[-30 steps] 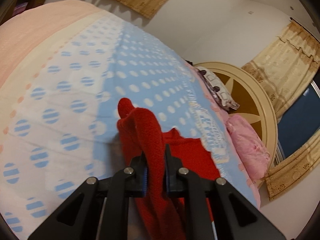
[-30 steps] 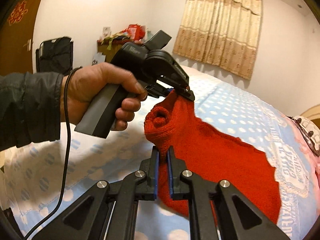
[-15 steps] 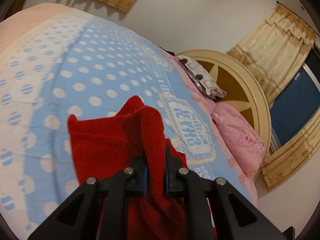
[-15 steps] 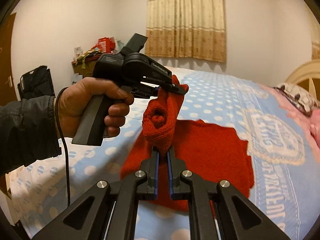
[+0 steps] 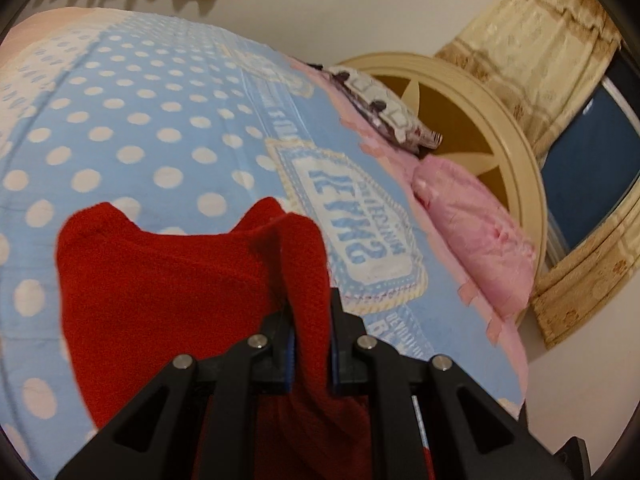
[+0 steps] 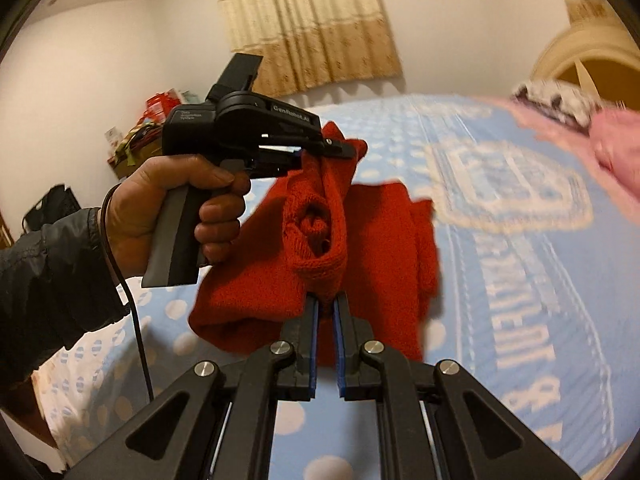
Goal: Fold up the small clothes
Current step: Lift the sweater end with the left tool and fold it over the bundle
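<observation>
A small red knitted garment (image 5: 168,292) hangs in the air above the bed, held by both grippers. My left gripper (image 5: 310,312) is shut on a fold of its upper edge. In the right wrist view the garment (image 6: 256,296) droops between the two tools, with a sleeve opening facing the camera. My right gripper (image 6: 325,304) is shut on the knit edge just below that opening. The left gripper (image 6: 336,151), held in a bare hand, pinches the cloth above and behind it.
The bed has a blue cover with white dots (image 5: 132,136) and a printed badge (image 5: 352,236). Pink pillows (image 5: 476,232) and a patterned pillow (image 5: 384,112) lie by the round cream headboard (image 5: 508,128). Curtains (image 6: 308,24) hang behind; clutter (image 6: 148,128) stands at the far wall.
Both grippers have lifted the red garment and swung it toward the headboard end of the bed. More cloth now hangs free and it has opened out wider. Both stay shut on it.
</observation>
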